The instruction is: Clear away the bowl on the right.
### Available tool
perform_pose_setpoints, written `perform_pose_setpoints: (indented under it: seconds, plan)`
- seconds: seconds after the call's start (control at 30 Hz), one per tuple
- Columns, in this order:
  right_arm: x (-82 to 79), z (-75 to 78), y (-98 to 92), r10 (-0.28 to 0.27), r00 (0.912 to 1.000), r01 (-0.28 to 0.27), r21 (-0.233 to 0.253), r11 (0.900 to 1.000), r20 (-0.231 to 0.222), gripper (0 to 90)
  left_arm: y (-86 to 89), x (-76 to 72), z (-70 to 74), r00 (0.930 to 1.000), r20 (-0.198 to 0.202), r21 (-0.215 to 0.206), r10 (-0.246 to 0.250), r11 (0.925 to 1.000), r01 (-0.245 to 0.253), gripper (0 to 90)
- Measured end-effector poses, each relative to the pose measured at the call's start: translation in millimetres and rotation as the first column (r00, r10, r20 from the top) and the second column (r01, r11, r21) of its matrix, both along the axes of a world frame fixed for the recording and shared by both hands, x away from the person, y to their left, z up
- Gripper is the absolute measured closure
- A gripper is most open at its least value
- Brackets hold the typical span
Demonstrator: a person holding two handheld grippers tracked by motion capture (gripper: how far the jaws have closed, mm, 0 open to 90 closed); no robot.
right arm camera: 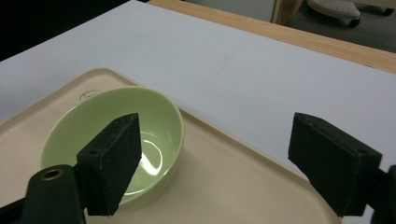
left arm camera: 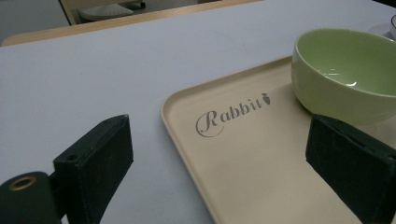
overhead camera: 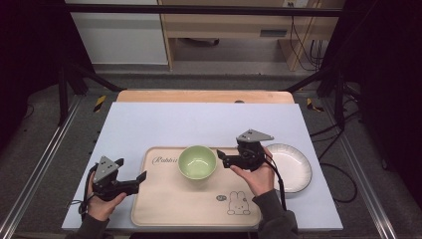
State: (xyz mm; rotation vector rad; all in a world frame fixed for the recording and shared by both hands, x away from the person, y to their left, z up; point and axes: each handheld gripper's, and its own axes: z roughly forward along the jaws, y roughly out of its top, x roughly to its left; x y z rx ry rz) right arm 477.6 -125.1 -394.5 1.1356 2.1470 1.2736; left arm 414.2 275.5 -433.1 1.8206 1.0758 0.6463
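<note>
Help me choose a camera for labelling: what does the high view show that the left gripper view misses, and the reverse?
High view alone: the white plate right of the tray, the rabbit drawing, both hands and the right claw. Left gripper view alone: a close look at the left claw's black pads, wide apart. Shared: the green bowl on the beige tray and the "Rabbit" lettering.

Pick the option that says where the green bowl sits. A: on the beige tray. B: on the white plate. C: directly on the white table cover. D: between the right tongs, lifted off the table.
A: the green bowl rests on the beige tray, apart from the white plate, with the right tongs open beside it.
</note>
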Motion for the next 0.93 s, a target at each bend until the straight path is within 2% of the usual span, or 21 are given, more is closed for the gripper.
perform_pose_setpoints:
  seconds: [0.07, 0.1, 0.27, 0.33, 0.43, 0.53, 0.73, 0.93]
  plan:
    - [-1.8, -0.4, -3.6, 0.004, 1.0, -0.004, 0.003, 1.0, 0.008, 17.4, 0.2, 0.0, -0.2, 1.0, 0.0, -0.001, 0.001, 1.0, -0.001, 7.2]
    - [-6.4, -1.6, -11.4, 0.006, 0.9995, -0.006, 0.014, 1.0, 0.03, 17.0, 0.6, 0.1, -0.4, 1.0, -0.002, -0.001, 0.002, 1.0, -0.002, 7.2]
    - [-16.9, -2.1, -26.4, 0.012, 0.9985, -0.014, 0.031, 0.999, 0.053, 16.8, 0.9, 0.1, -0.7, 1.0, -0.003, -0.002, 0.003, 1.0, -0.003, 7.2]
    - [-20.9, -2.4, -32.5, 0.011, 0.9977, -0.015, 0.052, 0.999, 0.066, 16.8, 0.8, 0.1, -0.9, 1.0, -0.004, -0.002, 0.004, 1.0, -0.004, 7.1]
    - [-26.5, -3.8, -41.5, 0.011, 0.9959, -0.016, 0.053, 0.998, 0.09, 16.7, 1.5, 0.3, -1.4, 1.0, -0.004, -0.003, 0.006, 1.0, -0.006, 7.2]
    - [-30.2, -6.2, -47.7, 0.012, 0.9954, -0.017, 0.052, 0.999, 0.096, 16.8, 2.5, 0.7, -1.9, 1.0, -0.007, -0.004, 0.007, 1.0, -0.007, 7.2]
    - [-40.1, -14.5, -69.9, -0.019, 0.994, 0.009, 0.089, 0.996, 0.108, 17.3, 3.8, 1.7, -5.0, 0.9999, -0.012, -0.002, 0.006, 1.0, -0.006, 7.7]
    - [-46.8, -17.5, -77.6, -0.028, 0.9898, 0.016, 0.089, 0.996, 0.14, 17.7, 5.1, 3.0, -9.1, 0.9997, -0.023, 0.006, 0.009, 0.9999, -0.008, 9.2]
